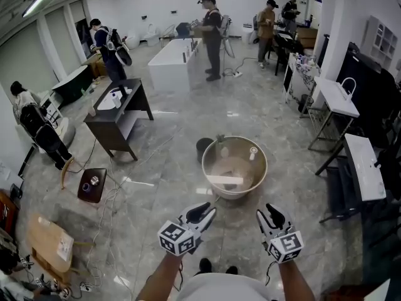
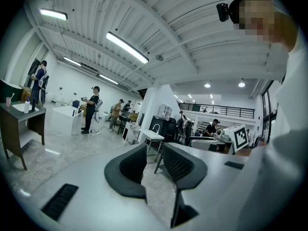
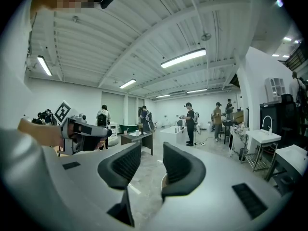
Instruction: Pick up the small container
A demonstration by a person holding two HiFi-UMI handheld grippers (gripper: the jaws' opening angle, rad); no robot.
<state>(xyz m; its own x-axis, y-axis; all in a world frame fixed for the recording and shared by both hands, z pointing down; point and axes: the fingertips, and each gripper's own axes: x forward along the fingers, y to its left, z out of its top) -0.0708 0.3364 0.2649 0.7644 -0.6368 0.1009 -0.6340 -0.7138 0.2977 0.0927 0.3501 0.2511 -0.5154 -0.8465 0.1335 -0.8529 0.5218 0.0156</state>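
Observation:
A round beige tub (image 1: 213, 168) stands on the marble floor ahead of me. A small white container (image 1: 253, 153) sits upright at its far right rim, and a second small bottle (image 1: 220, 144) stands at the far rim. Both grippers hover level, short of the tub's near edge. My left gripper (image 1: 207, 211) (image 2: 155, 152) is open a little with nothing between its jaws. My right gripper (image 1: 269, 213) (image 3: 152, 152) is open too, and only floor shows in its gap. Each gripper's marker cube shows in the other's view.
A dark bucket (image 1: 203, 148) stands against the tub's far left side. Left of it are a dark vanity table (image 1: 119, 115) and a low stool (image 1: 92, 185) with cables on the floor. White sinks on stands (image 1: 364, 168) line the right. Several people stand by a white bathtub (image 1: 172, 61) at the back.

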